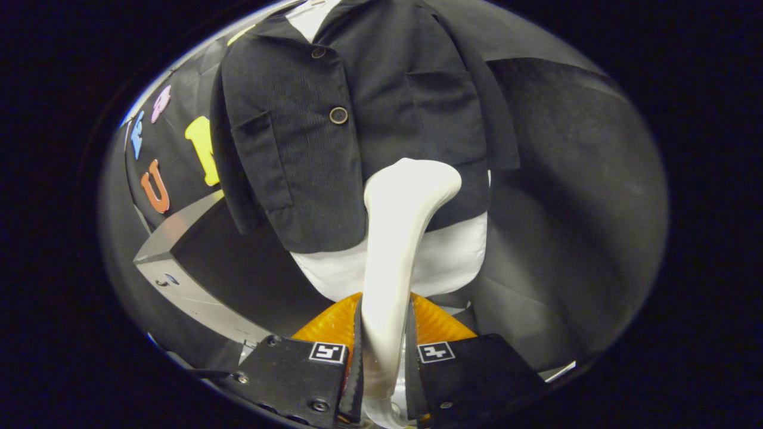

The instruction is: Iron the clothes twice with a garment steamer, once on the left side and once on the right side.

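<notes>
Hand-held gripper [384, 351] clamped on steamer [399, 238] handle

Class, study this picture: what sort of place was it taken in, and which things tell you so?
Probably a staged test booth, not a home: a black cloth wall, a dark jacket displayed on a white form, and a claw shut on a garment steamer.

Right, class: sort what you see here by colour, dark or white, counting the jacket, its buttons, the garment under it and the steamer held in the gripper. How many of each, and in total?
Dark: 3, the jacket and its two buttons
White: 2, the steamer clamped between the gripper fingers, and the undergarment below the jacket's hem
Total: 5
</notes>
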